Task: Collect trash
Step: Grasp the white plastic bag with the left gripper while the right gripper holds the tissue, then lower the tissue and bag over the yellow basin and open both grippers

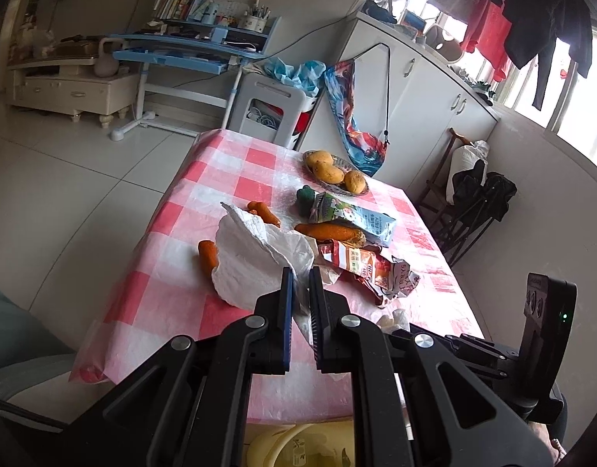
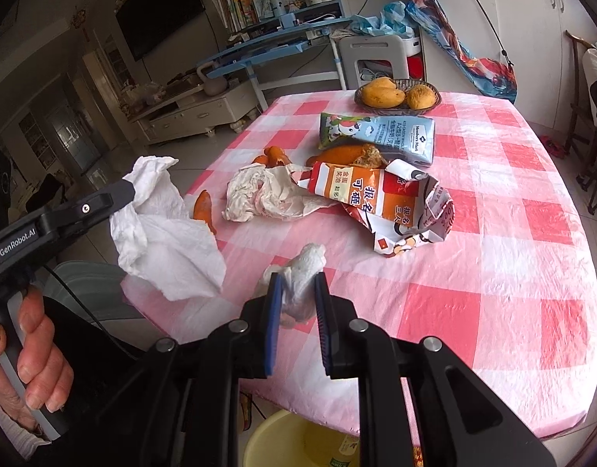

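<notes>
My left gripper [image 1: 299, 277] is shut on a large white paper towel [image 1: 255, 260] and holds it above the table's near left corner; it also shows in the right wrist view [image 2: 162, 229]. My right gripper [image 2: 297, 286] is shut on a small crumpled white tissue [image 2: 304, 276] just over the near table edge. On the pink checked table [image 2: 473, 233] lie an orange snack wrapper [image 2: 380, 198], a crumpled paper bag [image 2: 267, 194] and a blue milk carton [image 2: 380, 136]. A yellow bin [image 2: 298, 443] stands below the table edge.
Carrots [image 1: 329, 231] and a green toy [image 1: 306, 196] lie among the trash. A basket of mangoes [image 2: 399, 95] stands at the far side. A folding chair [image 1: 473, 210] is to the right, a white stool [image 1: 267, 105] beyond the table.
</notes>
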Motion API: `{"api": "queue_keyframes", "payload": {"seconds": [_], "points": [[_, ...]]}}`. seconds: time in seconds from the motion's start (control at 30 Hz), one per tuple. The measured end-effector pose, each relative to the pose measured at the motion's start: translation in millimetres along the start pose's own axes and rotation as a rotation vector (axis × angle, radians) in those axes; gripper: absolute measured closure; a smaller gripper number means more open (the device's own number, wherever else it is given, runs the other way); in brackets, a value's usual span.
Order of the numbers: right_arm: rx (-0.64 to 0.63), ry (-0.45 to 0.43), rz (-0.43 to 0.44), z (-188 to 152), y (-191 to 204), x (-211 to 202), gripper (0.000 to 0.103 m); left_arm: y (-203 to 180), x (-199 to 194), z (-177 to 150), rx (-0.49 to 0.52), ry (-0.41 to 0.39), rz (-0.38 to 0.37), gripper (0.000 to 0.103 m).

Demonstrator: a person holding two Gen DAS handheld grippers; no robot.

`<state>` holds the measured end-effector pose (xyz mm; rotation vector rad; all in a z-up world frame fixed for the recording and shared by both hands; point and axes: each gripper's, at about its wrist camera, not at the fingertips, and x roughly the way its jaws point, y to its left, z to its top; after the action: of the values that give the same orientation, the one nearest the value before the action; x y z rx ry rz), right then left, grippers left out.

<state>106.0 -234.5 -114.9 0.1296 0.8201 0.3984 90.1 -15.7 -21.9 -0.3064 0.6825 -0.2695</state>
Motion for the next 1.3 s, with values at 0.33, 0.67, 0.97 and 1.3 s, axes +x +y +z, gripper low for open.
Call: {"api": "queue_keyframes", "payload": {"seconds": [0.33, 0.67, 0.97, 1.3], "points": [[-0.068, 0.027, 0.001, -23, 15, -29, 0.085, -36, -21, -22, 0.117, 0.04, -0.115, 0.094], [-0.066, 0.236, -0.053, -98, 15, -40, 0.067, -60, -30, -69, 0.19, 0.162, -0.18, 0.094], [0.174, 0.02, -0.182, -88, -31, -81, 0.039, -85, -20, -124, 0.311, 0.364, -0.198, 0.093], [0.217, -0.158, -0.244, -78, -39, -108, 0.026, -102, -33, -143, 0.426, 0.381, -0.187, 0.055]]}}
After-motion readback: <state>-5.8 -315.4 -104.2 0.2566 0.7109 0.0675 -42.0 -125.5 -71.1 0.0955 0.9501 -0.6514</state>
